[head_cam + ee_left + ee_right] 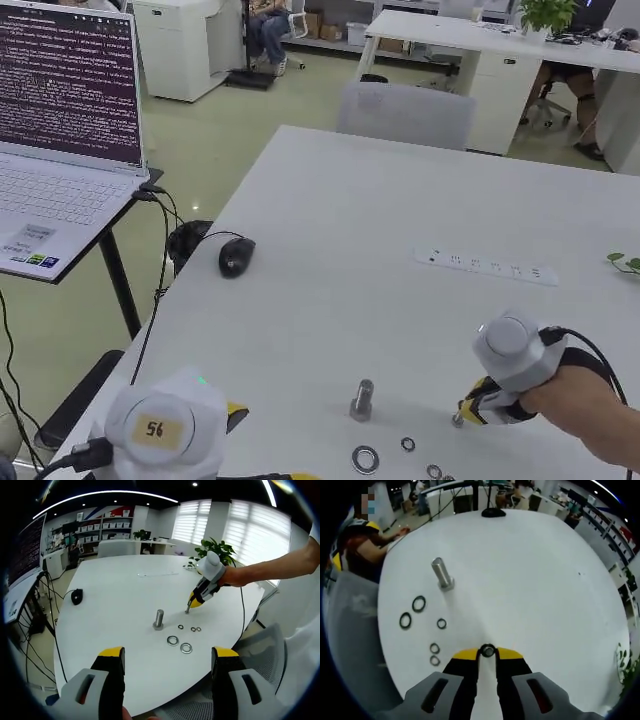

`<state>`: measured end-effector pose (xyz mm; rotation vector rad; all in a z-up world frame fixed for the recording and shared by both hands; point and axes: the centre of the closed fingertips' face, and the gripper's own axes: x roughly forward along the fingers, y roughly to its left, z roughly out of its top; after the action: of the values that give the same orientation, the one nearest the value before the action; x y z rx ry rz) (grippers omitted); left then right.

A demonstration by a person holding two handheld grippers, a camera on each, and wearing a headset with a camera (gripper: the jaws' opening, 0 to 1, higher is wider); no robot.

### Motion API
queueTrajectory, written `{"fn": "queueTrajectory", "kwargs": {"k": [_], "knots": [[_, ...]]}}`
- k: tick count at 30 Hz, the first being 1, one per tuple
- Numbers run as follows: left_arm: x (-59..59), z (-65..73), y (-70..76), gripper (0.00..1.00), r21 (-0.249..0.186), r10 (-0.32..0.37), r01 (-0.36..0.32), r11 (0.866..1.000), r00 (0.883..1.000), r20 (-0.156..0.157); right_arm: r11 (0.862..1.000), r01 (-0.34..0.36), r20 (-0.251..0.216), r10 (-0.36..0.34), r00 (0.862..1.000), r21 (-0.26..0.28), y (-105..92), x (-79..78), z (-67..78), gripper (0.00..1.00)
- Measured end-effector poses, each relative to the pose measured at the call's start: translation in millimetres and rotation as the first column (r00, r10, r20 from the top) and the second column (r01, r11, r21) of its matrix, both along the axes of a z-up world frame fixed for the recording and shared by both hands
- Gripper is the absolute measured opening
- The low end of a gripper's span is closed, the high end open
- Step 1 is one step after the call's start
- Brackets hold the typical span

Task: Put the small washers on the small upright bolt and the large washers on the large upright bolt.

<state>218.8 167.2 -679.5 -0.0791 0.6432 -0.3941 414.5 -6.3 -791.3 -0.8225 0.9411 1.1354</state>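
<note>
White tabletop (400,250) open beyond large bolt (362,399) — right hand-held gripper (487,656) pinches small bolt (459,417), left hand-held gripper (168,654) wide.

on the table (330,230) the large bolt (362,398) stands upright near the front edge. the small bolt (458,418) stands to its right, pinched between the tips of the right gripper (465,414). two large washers (173,640) lie before the large bolt, with three small washers (192,629) just right of them. a mouse (236,257) lies farther back on the left and a power strip (485,267) back right. a laptop (60,150) sits left of the table.
</note>
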Motion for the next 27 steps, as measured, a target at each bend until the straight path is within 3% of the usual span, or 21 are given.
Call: {"fn": "queueTrajectory", "kwargs": {"k": [7, 16, 27], "knots": [[-1.5, -1.0, 3.1, 0.70, 0.001, 0.009, -0.009, 1.000, 1.000, -0.004, 1.000, 0.001, -0.009, -0.001, 1.000, -0.005, 1.9, -1.3, -14.9, 0.14], [-3.4, -3.2, 6.9, 0.70, 0.000, 0.023, -0.023, 1.000, 1.000, -0.012, 1.000, 0.009, -0.023, -0.009, 1.000, 0.003, -0.7, -1.7, -23.0, 0.14], [-2.6, -5.9, -0.3, 0.70, -0.007, 0.014, -0.014, 1.000, 1.000, -0.013, 0.997, 0.052, -0.033, -0.051, 0.998, 0.051, -14.6, -7.1, -15.5, 0.19]]}}
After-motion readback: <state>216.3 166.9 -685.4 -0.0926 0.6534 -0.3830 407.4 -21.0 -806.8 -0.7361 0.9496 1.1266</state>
